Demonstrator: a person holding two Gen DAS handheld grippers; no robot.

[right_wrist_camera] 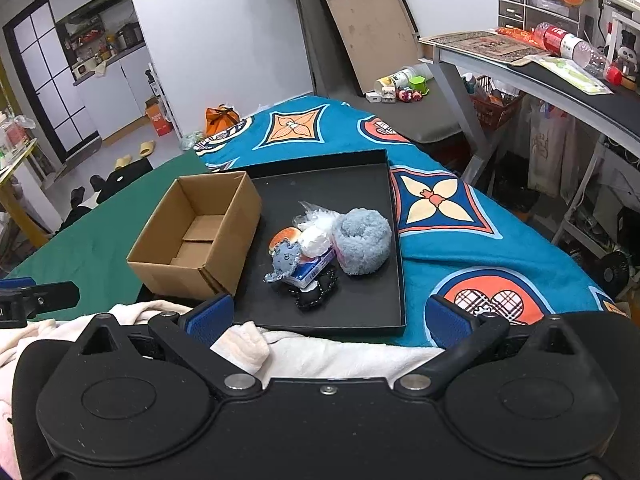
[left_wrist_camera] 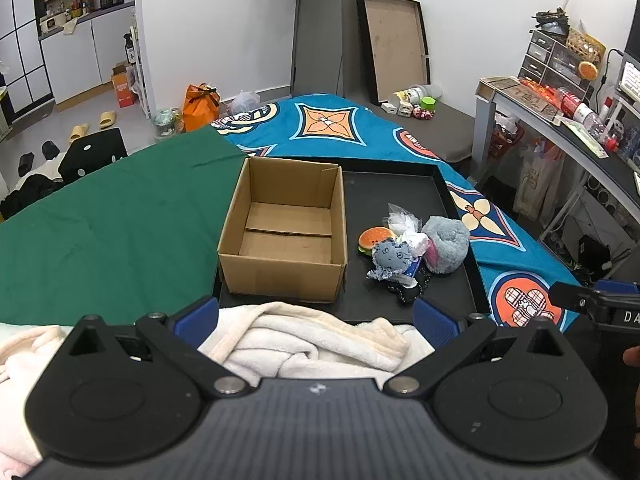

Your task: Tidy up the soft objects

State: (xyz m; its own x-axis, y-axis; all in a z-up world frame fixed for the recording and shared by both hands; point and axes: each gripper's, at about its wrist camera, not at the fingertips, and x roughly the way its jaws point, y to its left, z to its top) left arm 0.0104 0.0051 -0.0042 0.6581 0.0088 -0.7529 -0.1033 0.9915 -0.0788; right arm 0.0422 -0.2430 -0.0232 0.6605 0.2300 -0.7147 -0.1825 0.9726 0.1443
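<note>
Two cloths cover the bed: a green one [left_wrist_camera: 100,220] on the left and a blue patterned one [right_wrist_camera: 460,248] on the right. Across them lies a shallow black tray [right_wrist_camera: 360,184], and a cream blanket [left_wrist_camera: 312,340] is bunched just in front of its near edge, under both tools. An open cardboard box [left_wrist_camera: 284,232] stands on the tray's left part, with nothing seen inside. Right of the box, on the tray floor, the soft things sit in one heap: a fluffy grey-blue roll [right_wrist_camera: 362,240], a small blue plush [left_wrist_camera: 390,258], a burger toy [left_wrist_camera: 374,238], crumpled clear plastic [right_wrist_camera: 318,220], a blue-and-white packet [right_wrist_camera: 312,274] and a black beaded piece [right_wrist_camera: 316,296]. The left gripper [left_wrist_camera: 316,320] hangs wide open above the blanket, holding nothing. The right gripper [right_wrist_camera: 332,320] is likewise spread wide and holds nothing.
</note>
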